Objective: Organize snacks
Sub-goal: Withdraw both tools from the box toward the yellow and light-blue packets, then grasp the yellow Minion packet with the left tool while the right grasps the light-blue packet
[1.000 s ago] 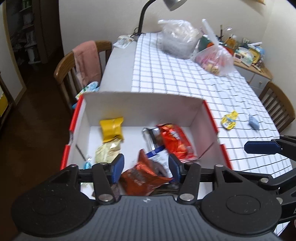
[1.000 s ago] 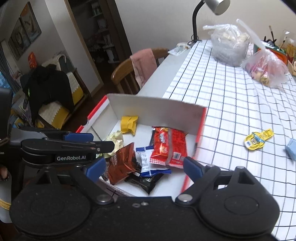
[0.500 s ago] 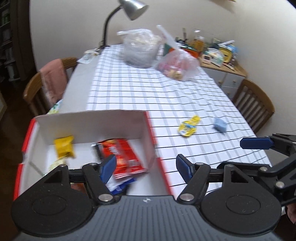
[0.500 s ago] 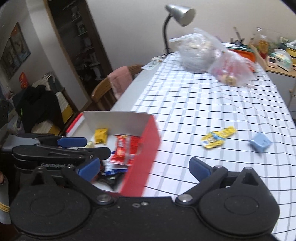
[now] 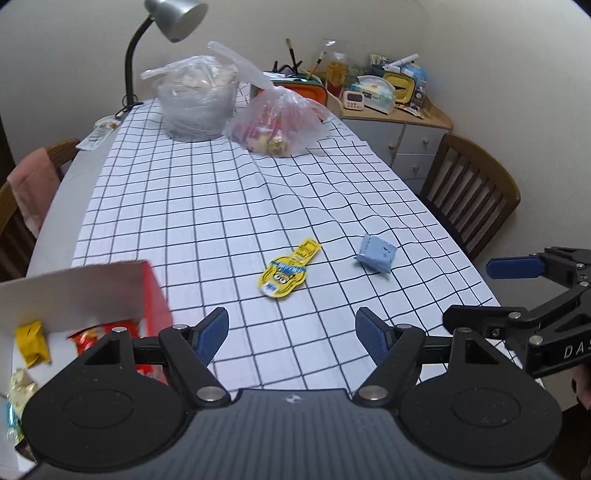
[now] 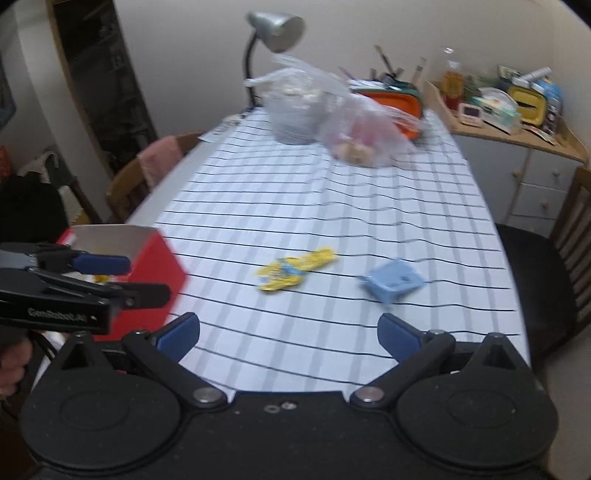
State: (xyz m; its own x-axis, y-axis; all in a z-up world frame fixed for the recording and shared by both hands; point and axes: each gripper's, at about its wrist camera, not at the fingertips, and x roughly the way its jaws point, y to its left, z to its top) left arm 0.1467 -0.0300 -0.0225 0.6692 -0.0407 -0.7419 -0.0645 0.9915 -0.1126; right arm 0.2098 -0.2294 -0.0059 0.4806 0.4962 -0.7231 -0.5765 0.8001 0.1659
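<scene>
A yellow snack packet (image 5: 288,271) and a light blue packet (image 5: 376,254) lie on the checked tablecloth; both show in the right wrist view, yellow (image 6: 295,268) and blue (image 6: 393,281). A red-and-white box (image 5: 110,291) with several snacks, among them a yellow pack (image 5: 32,341), stands at the near left; it also shows in the right wrist view (image 6: 151,269). My left gripper (image 5: 291,334) is open and empty, above the table in front of the yellow packet. My right gripper (image 6: 288,334) is open and empty, short of both packets.
Two clear plastic bags (image 5: 199,98) (image 5: 280,120) and a desk lamp (image 5: 173,18) stand at the table's far end. Wooden chairs stand at the right (image 5: 469,192) and left (image 5: 22,199). A cluttered sideboard (image 5: 399,107) is at the back right.
Both grippers swung right, away from the box and toward the two loose packets on the cloth. The box has slid to the left edge of both views. Both stayed open.
</scene>
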